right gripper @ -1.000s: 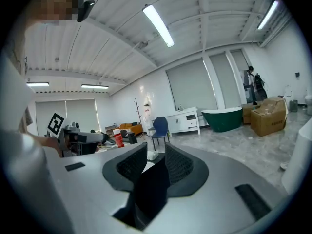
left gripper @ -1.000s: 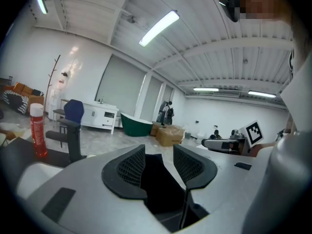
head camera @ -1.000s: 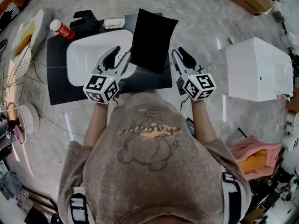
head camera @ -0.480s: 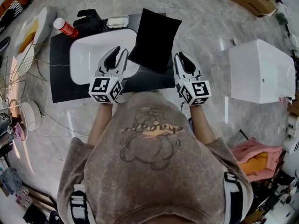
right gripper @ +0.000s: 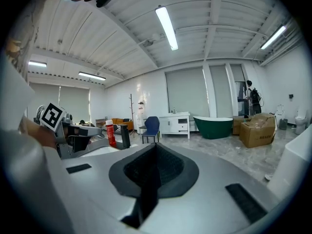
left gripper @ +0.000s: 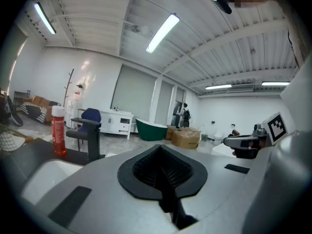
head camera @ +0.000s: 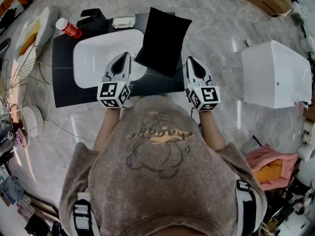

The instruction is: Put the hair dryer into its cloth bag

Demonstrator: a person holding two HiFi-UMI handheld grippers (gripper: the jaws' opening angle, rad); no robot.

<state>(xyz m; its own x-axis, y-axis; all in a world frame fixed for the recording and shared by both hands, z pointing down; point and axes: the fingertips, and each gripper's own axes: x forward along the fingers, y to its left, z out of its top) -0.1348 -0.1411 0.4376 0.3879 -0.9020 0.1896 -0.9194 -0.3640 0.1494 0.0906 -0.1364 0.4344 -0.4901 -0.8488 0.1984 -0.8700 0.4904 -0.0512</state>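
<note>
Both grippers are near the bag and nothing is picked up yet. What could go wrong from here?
The black cloth bag lies partly over the white sink; a nudge could slide it in. Left gripper and right gripper are shut and empty; reaching without opening would only push it.

Grey marble floor (head camera: 216, 18); ribbed white ceiling (right gripper: 122, 13), tube light (right gripper: 167, 27); green bathtub (right gripper: 213, 126); blue chair (right gripper: 152, 126).
</note>
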